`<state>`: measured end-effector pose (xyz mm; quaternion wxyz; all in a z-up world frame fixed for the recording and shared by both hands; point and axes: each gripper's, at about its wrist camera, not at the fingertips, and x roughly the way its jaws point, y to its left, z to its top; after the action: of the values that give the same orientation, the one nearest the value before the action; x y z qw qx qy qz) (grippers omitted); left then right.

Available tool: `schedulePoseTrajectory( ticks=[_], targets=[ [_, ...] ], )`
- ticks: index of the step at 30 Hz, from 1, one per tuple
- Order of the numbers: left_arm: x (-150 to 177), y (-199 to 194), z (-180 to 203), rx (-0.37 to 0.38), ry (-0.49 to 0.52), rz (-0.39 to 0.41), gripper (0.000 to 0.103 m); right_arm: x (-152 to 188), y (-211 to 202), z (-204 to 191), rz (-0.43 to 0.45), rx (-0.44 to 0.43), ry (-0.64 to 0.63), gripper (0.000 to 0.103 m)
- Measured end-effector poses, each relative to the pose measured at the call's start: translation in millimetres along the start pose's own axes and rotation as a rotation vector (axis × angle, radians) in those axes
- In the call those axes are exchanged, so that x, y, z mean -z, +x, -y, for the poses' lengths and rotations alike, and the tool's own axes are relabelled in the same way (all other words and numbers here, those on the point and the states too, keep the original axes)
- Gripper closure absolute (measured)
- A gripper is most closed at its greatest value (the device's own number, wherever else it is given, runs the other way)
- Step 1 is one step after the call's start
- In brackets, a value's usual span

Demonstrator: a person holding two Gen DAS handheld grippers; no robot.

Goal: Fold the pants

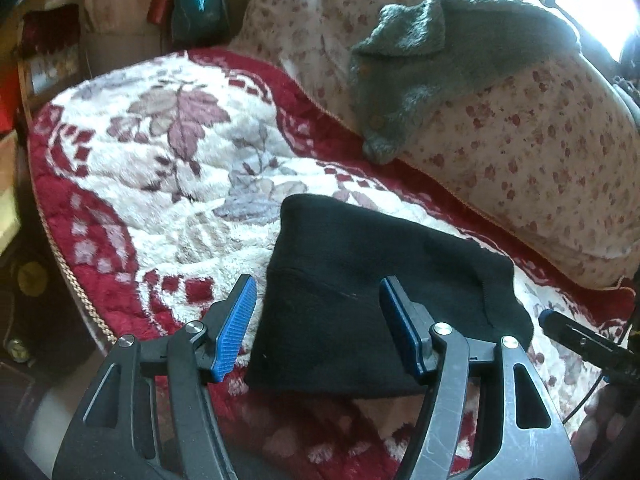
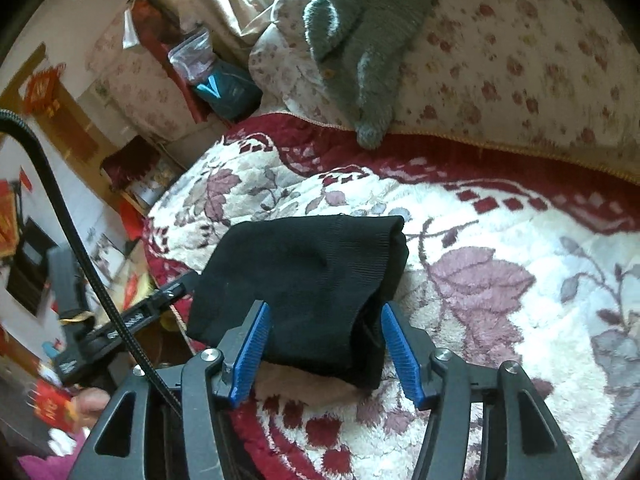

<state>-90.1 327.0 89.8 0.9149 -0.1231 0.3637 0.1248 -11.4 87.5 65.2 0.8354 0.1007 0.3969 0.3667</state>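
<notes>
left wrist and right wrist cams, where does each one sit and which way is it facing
Left wrist: on the left gripper, angled down at the folded black pants on the fleece blanket; open blue pads, the right gripper at right.
Right wrist: on the right gripper, angled down at the pants; open pads, the left gripper and a hand at left.
Shared: pants, blanket, grey sweater.
</notes>
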Motion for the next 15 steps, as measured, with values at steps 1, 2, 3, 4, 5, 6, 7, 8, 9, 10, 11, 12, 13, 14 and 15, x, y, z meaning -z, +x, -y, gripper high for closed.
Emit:
schedulePoseTrajectory(
  ticks=[1,2,3,4,5,6,7,8,9,10,11,12,13,14,15],
  targets=[
    [0.5,-2.2,2.6,-0.005,0.003,0.005,0.039,0.9,-0.2,-3.6,0.002,0.004,-0.011,0.046],
    [2.2,-5.6,5.9,-0.011,0.008,0.013,0.039,2.2,-0.4,-7.7,0.003,0.007,-0.020,0.046],
    [4.1,-10.2,9.5,-0.020,0.017,0.024,0.039,3.4,-0.3,-11.6,0.004,0.012,-0.027,0.046],
    [5.6,-12.8,12.9,-0.027,0.027,0.033,0.039,4.2,-0.4,-13.9,0.007,0.015,-0.029,0.046],
    [7.2,-15.9,16.5,-0.036,0.040,0.043,0.039,5.0,-0.4,-16.8,0.012,0.014,-0.031,0.046],
    [8.7,-19.0,20.1,-0.047,0.053,0.052,0.039,5.9,-0.5,-19.7,0.016,0.012,-0.034,0.046],
    [10.1,-21.3,22.9,-0.054,0.060,0.059,0.039,6.9,-0.4,-22.3,0.018,0.014,-0.038,0.046],
    [11.4,-24.2,25.4,-0.060,0.065,0.067,0.039,8.1,-0.6,-24.8,0.020,0.017,-0.042,0.046],
    [12.9,-26.5,27.2,-0.061,0.063,0.070,0.039,8.8,-0.7,-27.3,0.024,0.022,-0.048,0.046],
    [14.0,-28.3,28.4,-0.060,0.057,0.072,0.039,9.5,-1.2,-29.2,0.029,0.027,-0.054,0.046],
    [14.9,-29.6,28.6,-0.058,0.049,0.072,0.039,9.8,-1.5,-30.8,0.030,0.031,-0.059,0.046],
    [15.5,-30.0,28.6,-0.061,0.044,0.070,0.039,10.2,-1.9,-32.4,0.032,0.038,-0.063,0.046],
    [16.1,-30.5,28.8,-0.065,0.039,0.069,0.039,10.4,-2.0,-33.4,0.033,0.046,-0.065,0.046],
    [17.2,-31.4,28.8,-0.071,0.033,0.070,0.039,10.5,-1.9,-34.5,0.036,0.054,-0.066,0.046],
    [17.7,-32.0,28.7,-0.073,0.033,0.068,0.039,10.9,-2.2,-35.8,0.038,0.060,-0.067,0.046]
  ],
)
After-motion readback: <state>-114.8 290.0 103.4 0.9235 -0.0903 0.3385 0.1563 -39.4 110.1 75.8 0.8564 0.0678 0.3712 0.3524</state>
